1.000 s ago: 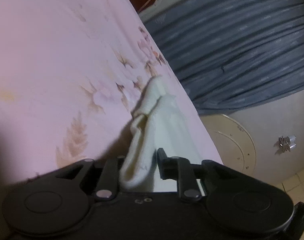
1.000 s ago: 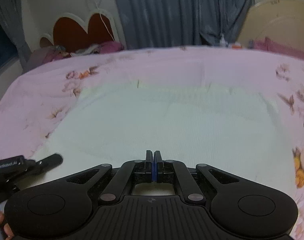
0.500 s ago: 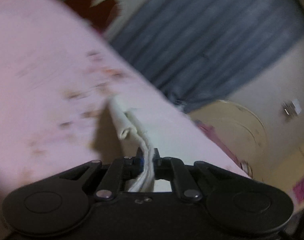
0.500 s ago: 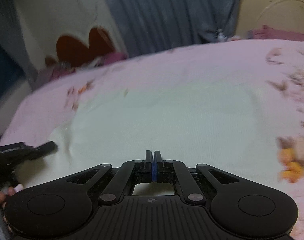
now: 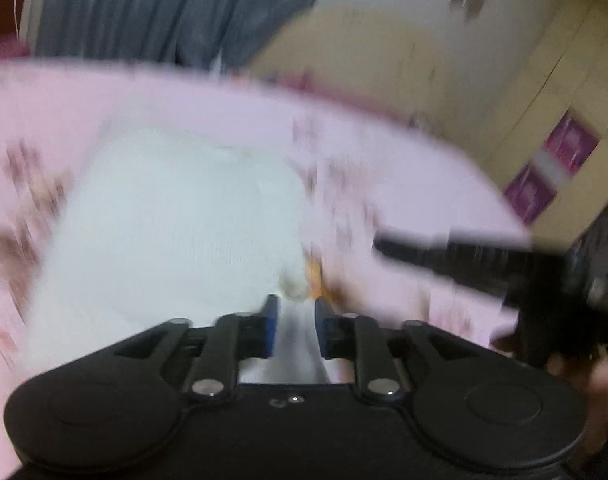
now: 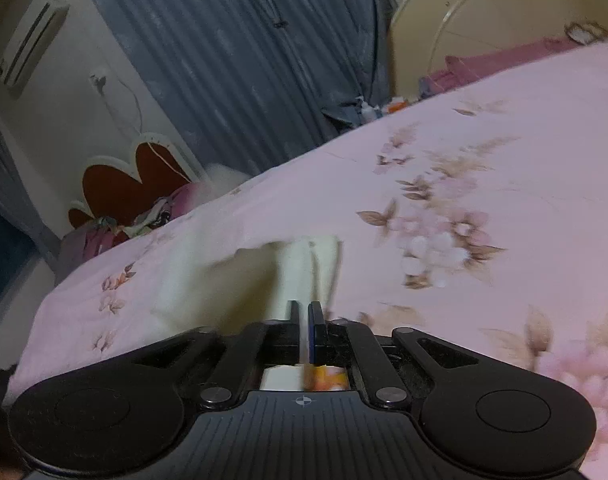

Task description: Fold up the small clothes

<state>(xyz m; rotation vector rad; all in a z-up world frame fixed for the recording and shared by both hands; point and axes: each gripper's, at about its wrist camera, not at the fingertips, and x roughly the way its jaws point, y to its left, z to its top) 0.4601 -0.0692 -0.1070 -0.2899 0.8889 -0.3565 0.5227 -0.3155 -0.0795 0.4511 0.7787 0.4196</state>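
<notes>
Pink bedsheet [image 5: 184, 96]; white garment [image 5: 176, 220] atop

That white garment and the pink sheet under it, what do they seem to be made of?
The white garment looks like soft, matte knit, perhaps cotton: it bunches limply and a faint ribbed texture shows, though blur hides detail. The pink sheet looks like thin woven fabric, matte, smooth, printed with flowers; the fibre cannot be told.

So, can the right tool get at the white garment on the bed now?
Probably yes. The white garment lies on the pink sheet just ahead of the right tool, with nothing between them. Its jaws stand nearly shut, so they would likely need to open first.
</notes>
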